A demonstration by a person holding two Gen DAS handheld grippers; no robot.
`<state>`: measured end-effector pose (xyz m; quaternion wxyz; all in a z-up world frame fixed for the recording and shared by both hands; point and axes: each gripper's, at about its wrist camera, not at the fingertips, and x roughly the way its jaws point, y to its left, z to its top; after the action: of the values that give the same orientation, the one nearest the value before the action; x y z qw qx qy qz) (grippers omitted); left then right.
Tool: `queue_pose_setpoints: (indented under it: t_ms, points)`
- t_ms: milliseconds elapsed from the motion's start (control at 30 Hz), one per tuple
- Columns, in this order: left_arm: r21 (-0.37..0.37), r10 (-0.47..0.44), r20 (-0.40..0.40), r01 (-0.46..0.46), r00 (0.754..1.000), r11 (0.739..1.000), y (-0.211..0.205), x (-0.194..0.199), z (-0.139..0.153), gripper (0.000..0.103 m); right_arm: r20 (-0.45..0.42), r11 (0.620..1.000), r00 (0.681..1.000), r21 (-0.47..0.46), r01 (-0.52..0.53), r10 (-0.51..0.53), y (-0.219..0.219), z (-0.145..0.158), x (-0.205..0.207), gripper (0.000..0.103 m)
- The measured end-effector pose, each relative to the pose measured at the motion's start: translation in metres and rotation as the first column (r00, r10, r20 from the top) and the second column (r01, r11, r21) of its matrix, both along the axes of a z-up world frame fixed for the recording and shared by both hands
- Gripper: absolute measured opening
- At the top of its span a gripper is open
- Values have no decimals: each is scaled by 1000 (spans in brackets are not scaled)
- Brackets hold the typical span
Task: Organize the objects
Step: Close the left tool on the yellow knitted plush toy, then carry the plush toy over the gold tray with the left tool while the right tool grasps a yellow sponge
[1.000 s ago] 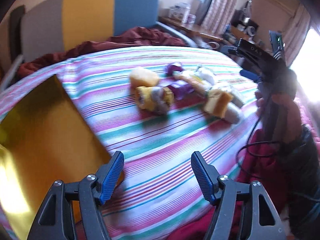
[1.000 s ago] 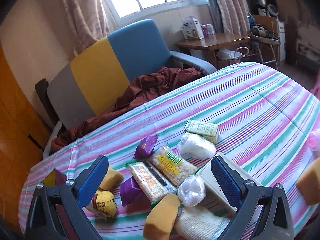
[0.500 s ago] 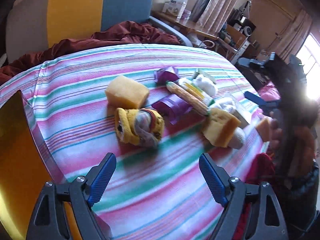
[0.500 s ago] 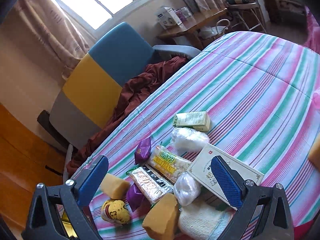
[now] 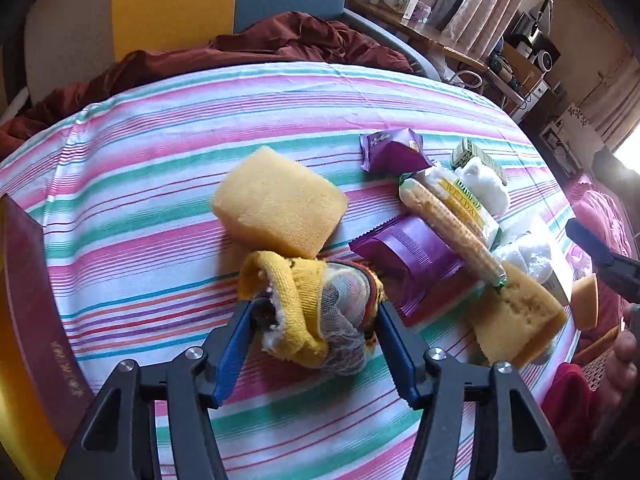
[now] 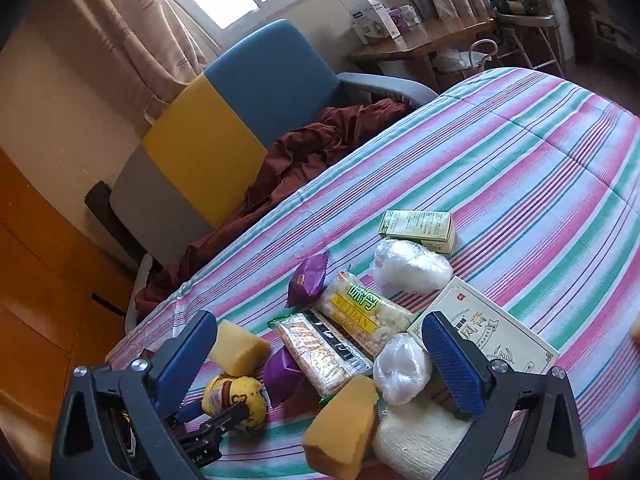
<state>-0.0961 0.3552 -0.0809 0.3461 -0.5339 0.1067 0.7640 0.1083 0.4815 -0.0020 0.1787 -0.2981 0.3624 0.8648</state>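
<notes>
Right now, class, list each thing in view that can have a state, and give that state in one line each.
left gripper: fingers closed around the yellow sock bundle, on both sides of it.
right gripper: open, holding nothing.
yellow sock bundle: rolled up, on the striped cloth.
purple snack packet: sealed, lying flat.
green box: shut, lying on its side.
white flat box: shut, lying flat.

Tricolour chair (image 6: 224, 128) standing behind striped bedspread (image 6: 540, 184), maroon blanket (image 6: 320, 140) lying on its seat, wooden desk (image 6: 424, 42) holding boxes (image 6: 372, 20).
</notes>
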Motion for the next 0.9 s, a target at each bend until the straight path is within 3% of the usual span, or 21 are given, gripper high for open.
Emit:
queue_pose_setpoints:
  t_ms: [33, 100, 167, 367, 567, 700, 833, 900]
  points:
    - [-6, -2, 3, 2, 1000, 1000, 1, 1, -3, 60, 4, 1000, 1000, 2, -5, 5, 0, 0, -1, 103]
    - [13, -24, -25, 24, 999, 1000, -1, 9, -1, 46, 17, 1000, 1000, 11, -22, 22, -3, -1, -5, 103]
    - [32, -37, -39, 39, 999, 999, -8, 16, 5, 38, 27, 999, 999, 17, -45, 44, -6, -2, -9, 103]
    - [105, -56, -113, 68, 992, 992, -43, 47, 33, 37, 59, 993, 992, 32, -116, 114, -16, -6, -19, 103]
    - [157, -49, -128, 69, 991, 985, -83, 73, 54, 37, 114, 981, 975, 27, -193, 189, -29, -14, -27, 103]
    - [179, -33, -155, 61, 987, 982, -108, 85, 66, 37, 144, 963, 953, 3, -271, 268, -45, -22, -33, 103]
    - [206, 12, -168, 23, 986, 978, -137, 89, 78, 37, 248, 951, 921, -2, -310, 301, -63, -36, -38, 103]
    - [221, 39, -175, 0, 984, 975, -152, 89, 82, 37, 199, 929, 908, -60, -364, 369, -73, -34, -39, 103]
